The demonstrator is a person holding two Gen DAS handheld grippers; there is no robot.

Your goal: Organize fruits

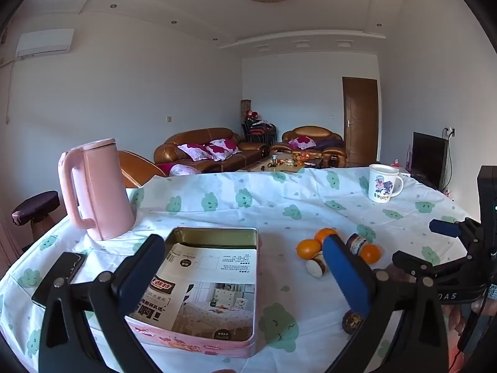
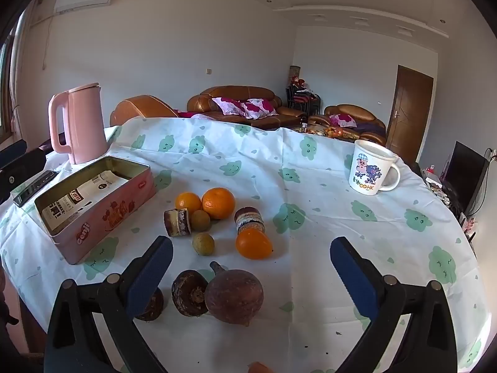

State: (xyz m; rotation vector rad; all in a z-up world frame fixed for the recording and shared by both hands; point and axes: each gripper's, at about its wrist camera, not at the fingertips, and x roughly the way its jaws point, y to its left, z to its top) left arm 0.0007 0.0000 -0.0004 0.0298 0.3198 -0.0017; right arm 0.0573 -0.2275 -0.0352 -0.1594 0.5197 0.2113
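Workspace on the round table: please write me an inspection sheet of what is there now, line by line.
Surface: table under a white tablecloth with green cloud prints, a few dark specks.
Job's things: three oranges, nearest one; two small brown-green fruits; dark round fruits at the near edge; open pink tin, only a printed sheet inside.
Clutter: two wrapped snacks; pink kettle; cartoon mug; black phone.
Grippers: left gripper open over the tin; right gripper open above the dark fruits; both empty.
Cables: nothing seen on the table.
Surroundings: brown sofas, door, television.
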